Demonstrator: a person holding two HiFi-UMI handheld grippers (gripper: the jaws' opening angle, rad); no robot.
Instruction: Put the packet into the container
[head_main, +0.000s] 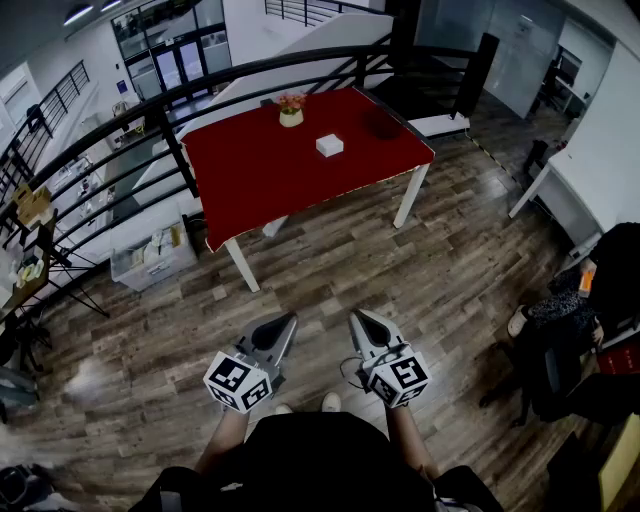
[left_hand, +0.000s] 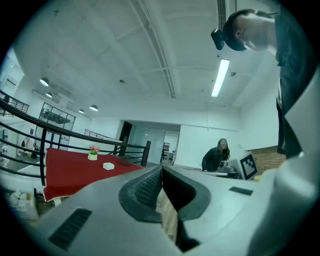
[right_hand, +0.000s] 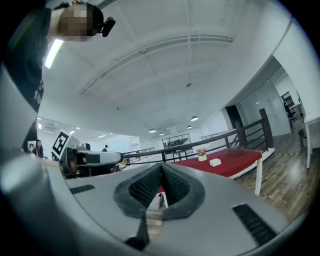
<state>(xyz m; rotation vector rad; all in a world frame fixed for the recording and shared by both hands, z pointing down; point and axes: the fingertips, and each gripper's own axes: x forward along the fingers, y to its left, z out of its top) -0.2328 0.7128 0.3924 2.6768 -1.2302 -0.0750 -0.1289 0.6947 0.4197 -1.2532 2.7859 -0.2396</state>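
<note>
A small white packet (head_main: 329, 145) lies on the red table (head_main: 260, 180) far ahead of me, with a dark round container (head_main: 383, 122) to its right. Both grippers hover level over the wooden floor, well short of the table. My left gripper (head_main: 288, 320) is shut with nothing in it, its pads meeting at the tip (left_hand: 161, 170). My right gripper (head_main: 357, 318) is shut and holds nothing either (right_hand: 161, 167). The packet (left_hand: 108, 166) shows small on the red top in the left gripper view, and the packet (right_hand: 215, 162) also appears in the right gripper view.
A flower pot (head_main: 291, 110) stands at the table's back. A black railing (head_main: 120, 150) runs behind and left of it, with a clear storage bin (head_main: 150, 258) below. A person (head_main: 570, 320) sits at the right beside a white desk (head_main: 560, 190).
</note>
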